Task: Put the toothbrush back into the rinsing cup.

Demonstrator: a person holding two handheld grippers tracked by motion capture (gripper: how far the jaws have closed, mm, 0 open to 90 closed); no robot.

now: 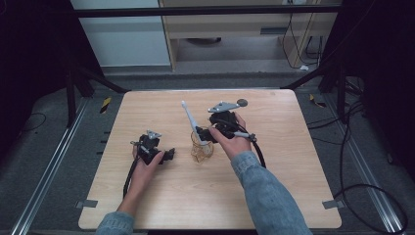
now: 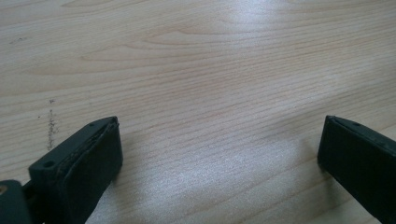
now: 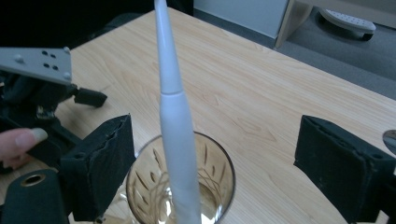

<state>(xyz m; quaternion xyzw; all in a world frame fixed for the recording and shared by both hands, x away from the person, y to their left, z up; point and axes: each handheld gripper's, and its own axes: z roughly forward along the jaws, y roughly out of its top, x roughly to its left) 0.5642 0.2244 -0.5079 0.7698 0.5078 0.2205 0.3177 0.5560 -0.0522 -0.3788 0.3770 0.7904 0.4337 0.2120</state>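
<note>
The right gripper (image 1: 204, 133) sits a little right of the table's middle, held in the person's right hand (image 1: 235, 142), and its jaws stand wide apart. In the right gripper view (image 3: 215, 158) the two black pads flank a clear cut-glass tumbler (image 3: 180, 186) without visibly touching it; one pad is just beside the rim, the other well off it. A white electric toothbrush (image 3: 175, 135) stands inside the glass, its handle down in the bottom and its thin neck rising out of the top of that view. From the high view the glass (image 1: 201, 149) stands near the centre of the table, and the toothbrush (image 1: 190, 117) leans up and away to the far left, its head clear of everything.

The left gripper (image 1: 169, 155) is over on the left side of the table, in the person's left hand (image 1: 147, 164), well apart from the glass. Its jaws are spread too: in the left gripper view (image 2: 215, 158) the two pads sit at either edge with bare wood grain between them, close above the tabletop.

The table (image 1: 274, 186) is pale wood with rounded corners. A small dark round object (image 1: 242, 103) lies near the far edge, just beyond the right gripper's grey plate. Both sleeves are blue denim. Cables (image 1: 372, 196) trail across the grey floor to the right.
</note>
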